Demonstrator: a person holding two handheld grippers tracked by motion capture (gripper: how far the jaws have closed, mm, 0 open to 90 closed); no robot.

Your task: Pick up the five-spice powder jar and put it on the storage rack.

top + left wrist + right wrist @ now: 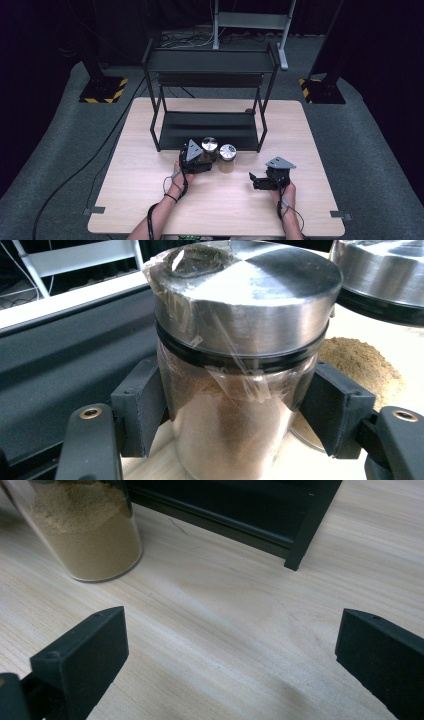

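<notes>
Two glass jars with brushed metal lids stand side by side in front of the black shelf rack. My left gripper (pixel 206 159) is shut on the left jar (pixel 209 146). In the left gripper view its black pads (pixel 142 405) press on both sides of that jar (pixel 235 385), which holds dark brown powder and has clear film over its lid. The other jar (pixel 227 156), filled with sandy powder (pixel 367 365), stands just to the right, apart from the pads. My right gripper (pixel 255 181) rests low over the table, open, with bare wood between its pads (pixel 90 650); the sandy jar (pixel 90 535) lies beyond them.
The two-tier black rack (pixel 210 127) stands at the table's middle back, its lower shelf right behind the jars and its leg (pixel 305 535) near the right gripper. The light wooden table (pixel 140 195) has free room at front and sides. Cables trail to the left.
</notes>
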